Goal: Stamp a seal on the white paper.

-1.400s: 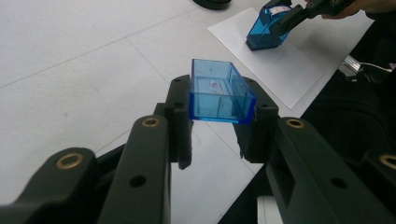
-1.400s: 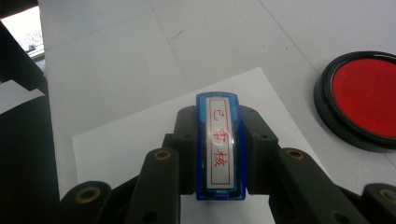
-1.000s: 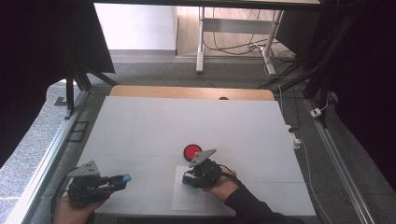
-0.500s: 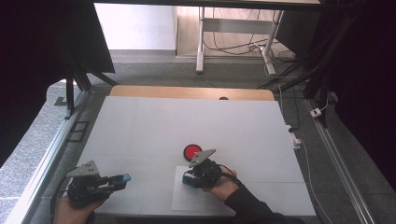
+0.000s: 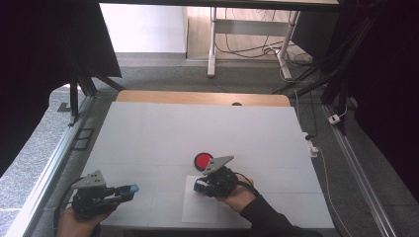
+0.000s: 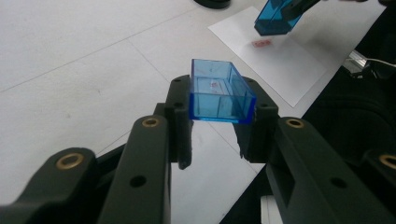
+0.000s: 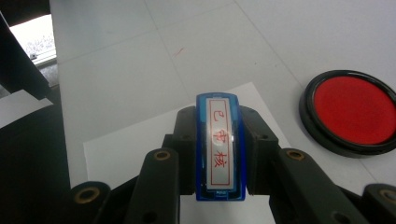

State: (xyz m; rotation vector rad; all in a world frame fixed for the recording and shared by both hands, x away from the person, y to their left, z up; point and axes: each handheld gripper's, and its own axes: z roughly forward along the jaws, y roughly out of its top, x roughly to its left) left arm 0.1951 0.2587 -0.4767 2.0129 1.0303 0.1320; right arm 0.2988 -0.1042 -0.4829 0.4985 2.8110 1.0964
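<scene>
Pinching the stamp (image 7: 219, 147) over the paper (image 5: 200, 207), near the ink pad (image 5: 202, 160), your right tool (image 5: 200, 185) risked a smudged print if tilted; your left tool (image 6: 219, 123) gripped the cap (image 6: 219, 93).

In the left gripper view the ink pad (image 6: 213, 3) is cut off by the frame's top edge, the red stamp mark (image 6: 262, 43) on the paper sheet (image 6: 280, 56) is too blurred to read, and the right tool's blue stamp (image 6: 275, 21) hides its own stamping face.
</scene>
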